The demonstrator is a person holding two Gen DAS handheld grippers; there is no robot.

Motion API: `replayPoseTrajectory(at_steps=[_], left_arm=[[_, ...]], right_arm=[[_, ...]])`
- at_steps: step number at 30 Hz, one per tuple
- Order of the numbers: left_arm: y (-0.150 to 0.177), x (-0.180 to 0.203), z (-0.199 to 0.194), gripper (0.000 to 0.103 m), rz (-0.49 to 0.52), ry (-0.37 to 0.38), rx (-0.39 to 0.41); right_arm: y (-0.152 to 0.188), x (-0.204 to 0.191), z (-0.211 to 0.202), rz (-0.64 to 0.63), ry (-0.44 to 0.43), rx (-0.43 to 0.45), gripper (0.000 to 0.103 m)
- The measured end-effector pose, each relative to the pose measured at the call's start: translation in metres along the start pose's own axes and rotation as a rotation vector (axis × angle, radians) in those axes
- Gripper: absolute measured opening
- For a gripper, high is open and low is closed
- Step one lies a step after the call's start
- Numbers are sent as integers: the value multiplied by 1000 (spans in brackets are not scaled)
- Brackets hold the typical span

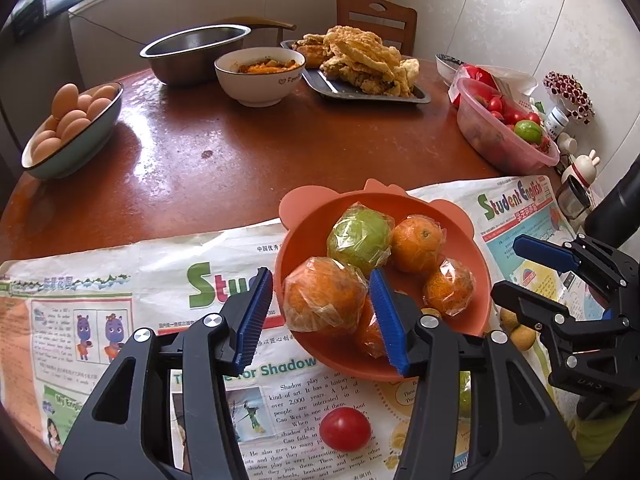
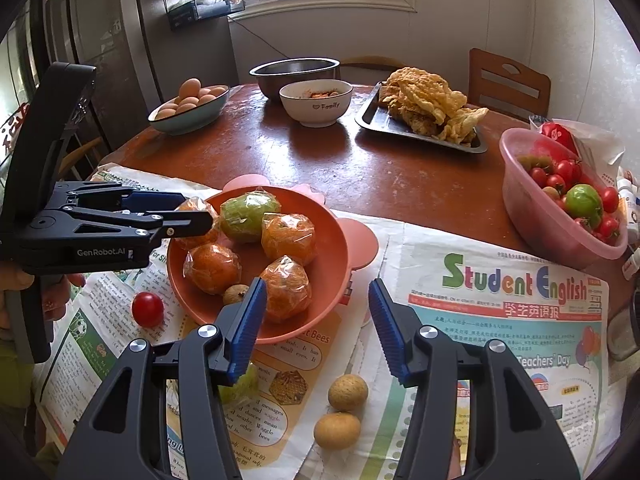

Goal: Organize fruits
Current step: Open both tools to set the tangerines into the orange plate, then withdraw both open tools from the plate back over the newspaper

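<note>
My left gripper point(image 1: 320, 316) is open wide and empty, its blue ridged pads either side of a plastic-wrapped orange point(image 1: 324, 300) in the terracotta-orange plastic bowl point(image 1: 478, 248). My right gripper point(image 2: 318, 328) is open, empty, above two round tan longans point(image 2: 347, 392) on the newspaper point(image 2: 500, 320).

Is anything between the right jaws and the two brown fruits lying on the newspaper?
Nothing visible. The right gripper is open above the two brown fruits, which lie bare on the newspaper between and just below its jaws. The orange bowl sits beyond them, not in between.
</note>
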State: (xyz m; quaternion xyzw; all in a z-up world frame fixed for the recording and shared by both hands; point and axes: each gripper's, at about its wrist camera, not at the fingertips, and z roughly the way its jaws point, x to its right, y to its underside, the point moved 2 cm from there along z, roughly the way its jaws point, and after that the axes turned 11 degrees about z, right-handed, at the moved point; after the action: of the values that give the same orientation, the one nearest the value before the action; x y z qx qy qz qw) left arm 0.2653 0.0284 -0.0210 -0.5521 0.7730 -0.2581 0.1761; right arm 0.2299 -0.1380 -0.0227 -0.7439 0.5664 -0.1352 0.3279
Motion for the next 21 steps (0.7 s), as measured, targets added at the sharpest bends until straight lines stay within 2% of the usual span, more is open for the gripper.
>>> replayPoseTrajectory(at_steps=[5,10,12,15,21], left_arm=[[0,-1,-8,47,-4,-9,14],[2,-1,-14,53,-5,-21,20],[2,-1,-16,59,-5,-27,21],[4,-1,-18,61,-6,-33,20],[6,1,-26,68,-1,-47,24]], right_arm=[[-1,-1,-5,-4,2,9,54],[-2,-4,-8,-5,2,16,61],[-2,-5,-9,-7,7,18,68],[-2,-4,-9,0,18,18,75],[-2,3,-18,20,33,34,82]])
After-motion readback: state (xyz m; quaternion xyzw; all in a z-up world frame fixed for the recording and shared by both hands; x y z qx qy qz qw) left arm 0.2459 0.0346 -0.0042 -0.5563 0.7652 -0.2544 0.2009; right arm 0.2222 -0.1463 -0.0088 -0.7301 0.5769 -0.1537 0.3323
